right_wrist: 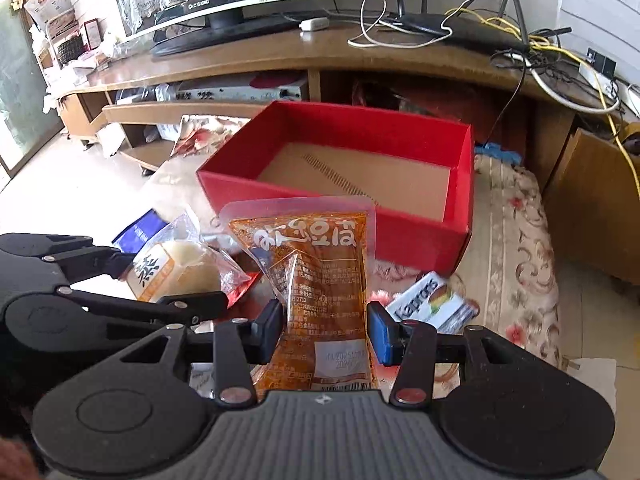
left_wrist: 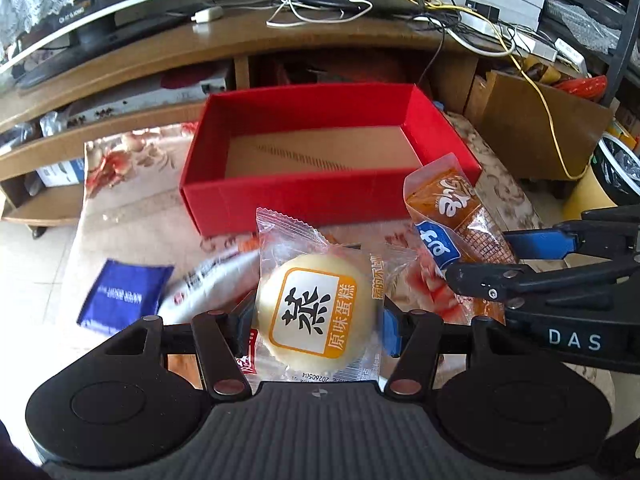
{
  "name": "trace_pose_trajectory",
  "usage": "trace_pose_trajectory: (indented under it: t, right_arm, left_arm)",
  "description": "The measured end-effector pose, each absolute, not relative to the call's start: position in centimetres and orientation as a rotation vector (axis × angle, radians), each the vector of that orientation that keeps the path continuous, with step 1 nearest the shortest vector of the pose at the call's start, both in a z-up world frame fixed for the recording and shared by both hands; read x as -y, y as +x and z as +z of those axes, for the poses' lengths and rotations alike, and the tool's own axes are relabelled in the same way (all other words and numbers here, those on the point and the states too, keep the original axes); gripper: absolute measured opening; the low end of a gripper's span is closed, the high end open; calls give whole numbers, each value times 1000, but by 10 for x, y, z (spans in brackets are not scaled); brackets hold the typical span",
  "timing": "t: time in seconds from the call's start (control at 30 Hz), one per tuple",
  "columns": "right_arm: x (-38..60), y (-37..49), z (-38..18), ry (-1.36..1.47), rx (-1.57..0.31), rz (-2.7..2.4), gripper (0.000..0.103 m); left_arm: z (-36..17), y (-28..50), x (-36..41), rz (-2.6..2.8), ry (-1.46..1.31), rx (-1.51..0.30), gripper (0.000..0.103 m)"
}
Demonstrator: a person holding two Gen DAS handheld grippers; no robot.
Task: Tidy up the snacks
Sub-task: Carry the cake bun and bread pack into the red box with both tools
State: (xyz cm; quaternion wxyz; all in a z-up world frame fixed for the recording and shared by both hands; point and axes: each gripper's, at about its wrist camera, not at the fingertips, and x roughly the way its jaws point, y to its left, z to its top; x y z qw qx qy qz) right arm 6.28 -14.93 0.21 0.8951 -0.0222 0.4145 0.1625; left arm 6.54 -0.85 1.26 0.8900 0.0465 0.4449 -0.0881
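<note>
My left gripper (left_wrist: 316, 328) is shut on a round pale cake in a clear wrapper (left_wrist: 316, 312), held above the floral cloth. My right gripper (right_wrist: 326, 330) is shut on an orange-brown snack pouch (right_wrist: 320, 280), also held off the cloth. Each gripper shows in the other's view: the right gripper (left_wrist: 480, 264) with its pouch (left_wrist: 452, 216) at the right, the left gripper (right_wrist: 168, 284) with the cake (right_wrist: 172, 268) at the left. An open red box (left_wrist: 280, 200) with a bare cardboard floor (right_wrist: 360, 178) stands just beyond both.
On the cloth lie a blue packet (left_wrist: 124, 296), a white wrapped snack (left_wrist: 208, 284) and a white "Kaprons" box (right_wrist: 432, 300). A wooden TV stand (left_wrist: 240, 40) with cables and a monitor rises behind the box. Brown cartons (left_wrist: 536, 128) stand at the right.
</note>
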Motion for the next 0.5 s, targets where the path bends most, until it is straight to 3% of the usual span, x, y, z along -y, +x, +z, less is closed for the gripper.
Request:
trace_pose_trajectory:
  t: [0.5]
  right_arm:
    - [154, 134, 20, -6, -818, 289, 44]
  left_arm:
    - [30, 132, 17, -127, 123, -856, 65]
